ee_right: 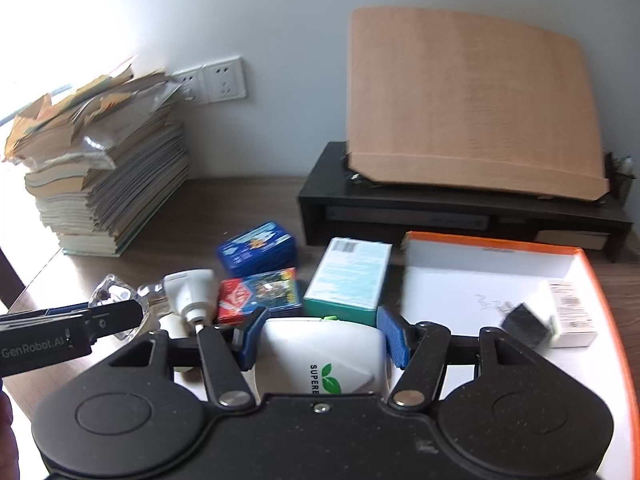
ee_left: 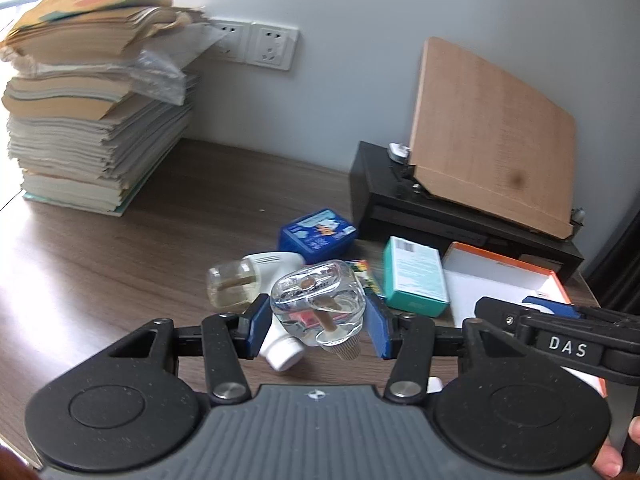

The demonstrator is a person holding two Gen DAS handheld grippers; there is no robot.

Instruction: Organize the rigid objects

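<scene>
Left gripper clamps a clear glass liquid bottle; right gripper grips a white plastic device. Slick glass could slip over the brown wooden desk, away from the orange-rimmed tray near its right edge.

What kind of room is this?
Probably an office or study: a wooden desk against a wall, a tall stack of papers, and wall sockets.

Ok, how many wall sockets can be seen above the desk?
2. The left socket is partly covered by the paper stack. The right socket sits directly beside it, fully visible. More may be hidden behind the stack.
</scene>
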